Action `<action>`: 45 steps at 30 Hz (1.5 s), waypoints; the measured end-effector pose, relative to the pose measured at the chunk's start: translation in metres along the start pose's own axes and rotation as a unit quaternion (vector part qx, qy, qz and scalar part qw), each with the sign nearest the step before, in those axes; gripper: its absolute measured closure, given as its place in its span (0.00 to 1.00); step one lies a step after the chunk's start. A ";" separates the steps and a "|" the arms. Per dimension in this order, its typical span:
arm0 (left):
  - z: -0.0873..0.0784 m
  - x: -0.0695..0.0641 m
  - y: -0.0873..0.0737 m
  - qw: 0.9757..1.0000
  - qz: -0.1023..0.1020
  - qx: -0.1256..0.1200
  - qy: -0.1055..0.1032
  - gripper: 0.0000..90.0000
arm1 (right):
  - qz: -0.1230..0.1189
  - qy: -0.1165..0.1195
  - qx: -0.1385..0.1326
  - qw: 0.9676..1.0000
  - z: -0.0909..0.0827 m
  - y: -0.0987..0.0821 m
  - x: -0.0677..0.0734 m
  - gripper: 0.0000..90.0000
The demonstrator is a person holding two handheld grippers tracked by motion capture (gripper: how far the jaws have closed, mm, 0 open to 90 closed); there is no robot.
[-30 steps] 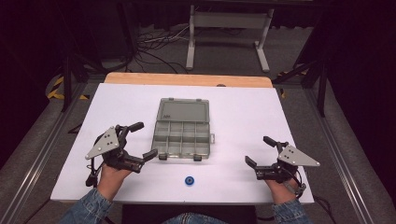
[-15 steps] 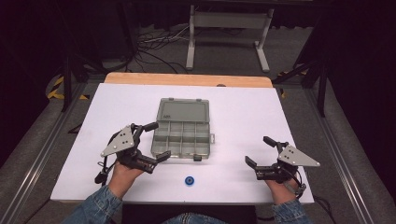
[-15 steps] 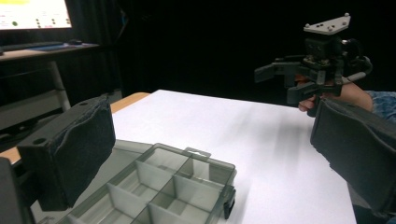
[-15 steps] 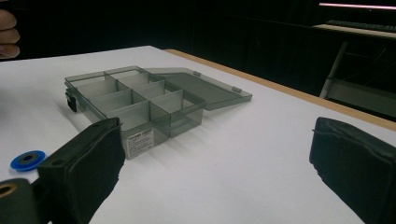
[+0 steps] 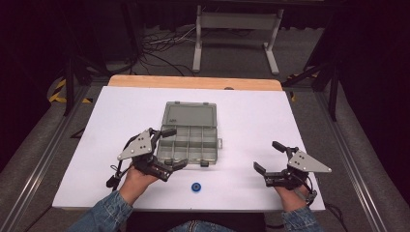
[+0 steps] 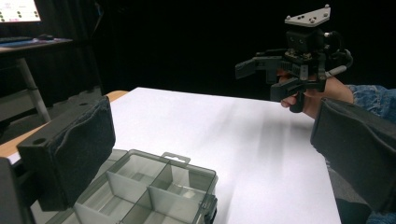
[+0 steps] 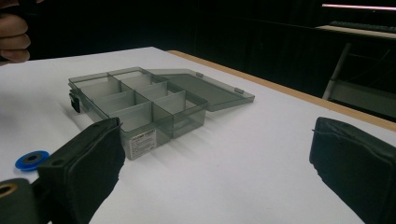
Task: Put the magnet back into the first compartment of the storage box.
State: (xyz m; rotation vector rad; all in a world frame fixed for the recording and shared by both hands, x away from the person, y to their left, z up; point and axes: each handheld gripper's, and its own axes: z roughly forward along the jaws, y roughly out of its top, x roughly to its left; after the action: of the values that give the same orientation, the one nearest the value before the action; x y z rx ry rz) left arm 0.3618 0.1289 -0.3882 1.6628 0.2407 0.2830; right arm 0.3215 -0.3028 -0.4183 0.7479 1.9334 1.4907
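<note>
Organizer box (image 5: pixel 189 139) betw. left gripper (image 5: pixel 170 147) jaws

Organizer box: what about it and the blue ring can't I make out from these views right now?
- Organizer box, high view: the left tongs cover its near-left corner.
- Left gripper view: the box's near part is cut off by the bottom edge and hidden behind a jaw.
- Label on the box, right gripper view: print too small to read.
- Blue ring: too small to identify.

The left gripper (image 5: pixel 170 147) covers the near left corner of the open box (image 5: pixel 191 137). The label (image 7: pixel 143 142) on the box's side is too small to read.
</note>
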 end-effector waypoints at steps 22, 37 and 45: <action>0.033 -0.011 0.014 0.986 0.038 0.158 -0.037 0.04 | 0.000 0.007 0.000 1.000 -0.002 0.000 -0.001 0.04; 0.049 -0.018 0.038 0.944 0.069 0.323 -0.025 0.08 | 0.017 0.009 0.008 1.000 -0.001 -0.003 -0.003 0.04; 0.056 -0.019 0.045 0.923 0.073 0.376 -0.032 0.09 | 0.019 0.010 0.009 1.000 -0.001 -0.003 -0.003 0.04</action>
State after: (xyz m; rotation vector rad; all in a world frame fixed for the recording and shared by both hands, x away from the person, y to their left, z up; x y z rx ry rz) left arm 0.3611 0.0651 -0.3497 2.4559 0.1852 0.2619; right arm 0.3226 -0.3059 -0.4208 0.7843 1.9603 1.5116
